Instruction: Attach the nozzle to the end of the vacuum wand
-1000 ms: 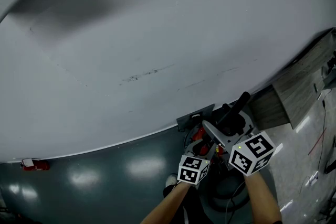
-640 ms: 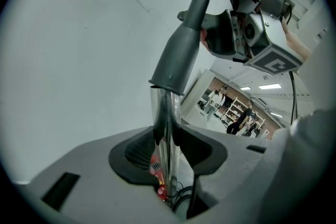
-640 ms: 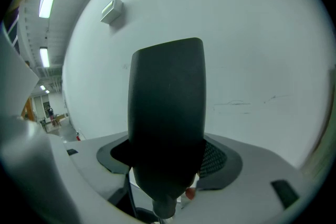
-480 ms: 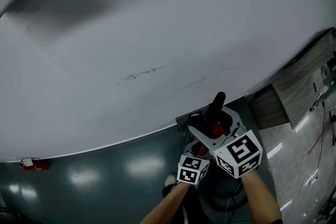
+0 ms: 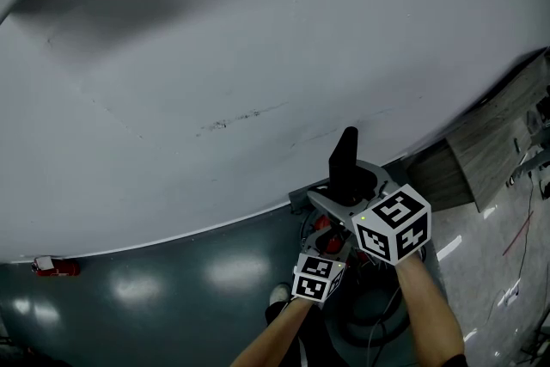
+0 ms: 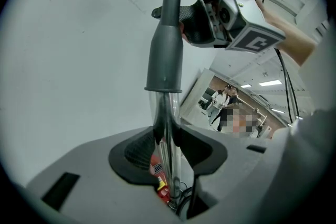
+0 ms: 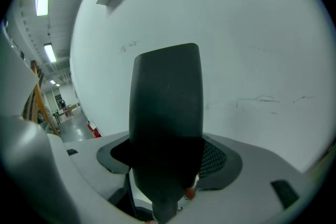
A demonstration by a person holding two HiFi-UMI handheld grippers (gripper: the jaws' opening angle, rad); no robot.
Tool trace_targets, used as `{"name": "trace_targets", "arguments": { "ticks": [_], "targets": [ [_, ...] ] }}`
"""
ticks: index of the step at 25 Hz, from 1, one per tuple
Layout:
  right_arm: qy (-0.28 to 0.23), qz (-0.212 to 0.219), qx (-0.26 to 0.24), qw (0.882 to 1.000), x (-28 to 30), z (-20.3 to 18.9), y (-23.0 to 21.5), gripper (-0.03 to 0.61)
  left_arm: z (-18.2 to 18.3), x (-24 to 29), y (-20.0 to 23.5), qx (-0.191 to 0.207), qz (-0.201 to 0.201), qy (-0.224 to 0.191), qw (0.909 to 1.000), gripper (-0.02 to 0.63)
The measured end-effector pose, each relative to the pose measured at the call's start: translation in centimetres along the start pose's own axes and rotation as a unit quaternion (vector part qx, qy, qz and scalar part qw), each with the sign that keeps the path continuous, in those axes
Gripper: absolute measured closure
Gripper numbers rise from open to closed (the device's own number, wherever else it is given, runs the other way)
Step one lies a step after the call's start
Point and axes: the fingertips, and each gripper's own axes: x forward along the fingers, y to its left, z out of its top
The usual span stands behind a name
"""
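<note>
Firmly, the left gripper (image 6: 168, 147) clamps its jaws on the chrome vacuum wand (image 6: 169, 123), which stands upright. The right gripper (image 7: 168, 160) pinches the dark nozzle (image 7: 167, 102) higher up, the nozzle's collar sitting over the wand's top end. The left forearm (image 5: 273, 333) and right forearm (image 5: 430, 318) reach forward, close together. A white wall (image 5: 215, 56) stands just beyond the nozzle tip, a wood panel (image 5: 498, 125) to the right, open glossy floor (image 5: 155, 296) to the left.

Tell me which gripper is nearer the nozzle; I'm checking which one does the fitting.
Right. The right gripper is clamped on the nozzle itself; the left gripper grips the wand on its chrome tube, below the nozzle.
</note>
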Motion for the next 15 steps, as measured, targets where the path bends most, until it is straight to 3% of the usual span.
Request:
{"name": "trace_targets", "arguments": {
  "ticks": [4,8,9,13,15],
  "targets": [
    [0.008,0.002,-0.021,1.0,0.3,0.0,0.6,0.238,0.0,0.0,0.0,0.001,-0.002,0.004,1.0,0.466],
    [0.046,0.02,-0.125,0.991,1.6,-0.8,3.9,0.238,0.1,0.2,-0.1,0.006,-0.005,0.004,1.0,0.466],
    [0.049,0.024,-0.13,0.99,1.9,-1.0,4.2,0.238,0.1,0.1,0.0,0.004,-0.004,0.003,1.0,0.466],
    [0.03,0.025,-0.048,0.998,1.6,-0.8,1.9,0.238,-0.1,-0.1,-0.4,0.004,-0.013,0.002,0.9999,0.466],
    [0.025,0.022,-0.031,0.999,1.5,-0.6,1.2,0.238,0.0,0.1,-0.3,0.003,-0.013,0.002,0.9999,0.466]
  ]
}}
